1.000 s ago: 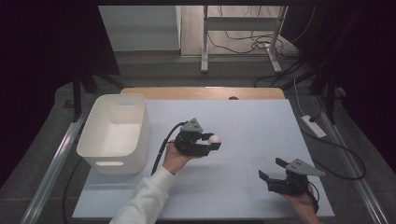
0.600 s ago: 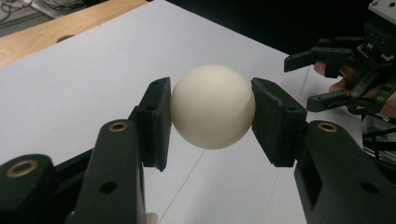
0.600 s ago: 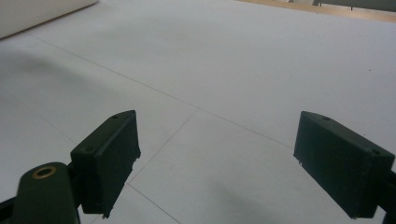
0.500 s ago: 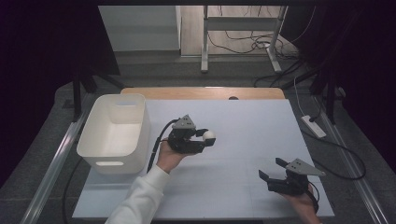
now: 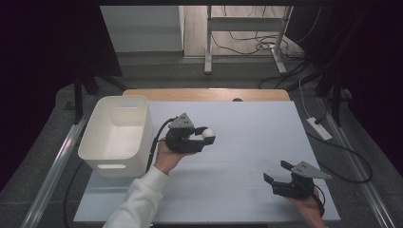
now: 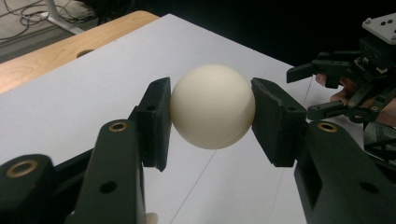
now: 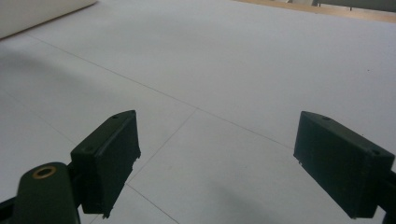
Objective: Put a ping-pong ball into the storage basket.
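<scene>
A cream-white ball (image 6: 212, 106) sits squeezed between the two black jaws of my left gripper (image 6: 211, 112). In the high view that gripper (image 5: 205, 138) hovers above the white table sheet (image 5: 247, 128), just right of the white bin (image 5: 118, 134), with the ball (image 5: 208, 134) at its tip. My right gripper (image 5: 278, 172) rests low near the front right of the sheet, jaws wide apart. In the right gripper view its jaws (image 7: 215, 158) frame bare sheet. The left gripper view also catches the right gripper (image 6: 336, 88) farther off.
The bin stands at the left edge of the sheet, and what I see of its inside is bare. A wooden tabletop strip (image 5: 204, 94) runs behind the sheet. Cables and a power strip (image 5: 319, 128) lie on the floor to the right.
My left hand has carried the ball up and to the left, closer to the bin. The right gripper has stayed put.
</scene>
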### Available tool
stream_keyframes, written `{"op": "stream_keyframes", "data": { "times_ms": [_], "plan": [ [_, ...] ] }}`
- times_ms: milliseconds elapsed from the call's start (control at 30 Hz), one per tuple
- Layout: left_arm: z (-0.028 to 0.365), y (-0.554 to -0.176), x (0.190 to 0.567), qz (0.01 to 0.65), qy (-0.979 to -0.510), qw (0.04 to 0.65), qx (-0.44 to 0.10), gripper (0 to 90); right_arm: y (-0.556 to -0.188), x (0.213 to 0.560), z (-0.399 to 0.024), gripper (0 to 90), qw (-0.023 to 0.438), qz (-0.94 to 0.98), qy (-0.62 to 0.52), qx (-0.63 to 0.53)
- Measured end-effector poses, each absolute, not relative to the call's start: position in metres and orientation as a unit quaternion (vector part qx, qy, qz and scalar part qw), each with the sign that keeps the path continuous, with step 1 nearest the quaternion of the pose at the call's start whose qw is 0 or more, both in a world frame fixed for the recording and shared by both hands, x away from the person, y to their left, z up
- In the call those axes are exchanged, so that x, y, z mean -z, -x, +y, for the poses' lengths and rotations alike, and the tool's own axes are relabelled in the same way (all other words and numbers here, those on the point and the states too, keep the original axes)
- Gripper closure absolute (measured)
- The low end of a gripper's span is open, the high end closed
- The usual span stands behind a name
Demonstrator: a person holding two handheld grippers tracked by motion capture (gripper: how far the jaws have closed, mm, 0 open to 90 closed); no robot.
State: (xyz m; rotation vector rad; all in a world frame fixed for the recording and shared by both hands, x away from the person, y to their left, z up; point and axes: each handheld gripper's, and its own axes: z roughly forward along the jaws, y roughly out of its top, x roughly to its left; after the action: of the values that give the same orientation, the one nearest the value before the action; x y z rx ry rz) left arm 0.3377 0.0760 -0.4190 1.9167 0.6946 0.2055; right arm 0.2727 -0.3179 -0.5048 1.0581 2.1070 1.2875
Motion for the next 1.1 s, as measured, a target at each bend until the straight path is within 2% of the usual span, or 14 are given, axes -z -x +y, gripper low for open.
{"op": "stream_keyframes", "data": {
  "times_ms": [1100],
  "plan": [
    [0.105,-0.338,0.400,0.310,-0.784,0.525,-0.119,50.9,-0.272,0.504,-0.318,14.1,0.228,0.762,-0.385,-0.468]
  ]
}}
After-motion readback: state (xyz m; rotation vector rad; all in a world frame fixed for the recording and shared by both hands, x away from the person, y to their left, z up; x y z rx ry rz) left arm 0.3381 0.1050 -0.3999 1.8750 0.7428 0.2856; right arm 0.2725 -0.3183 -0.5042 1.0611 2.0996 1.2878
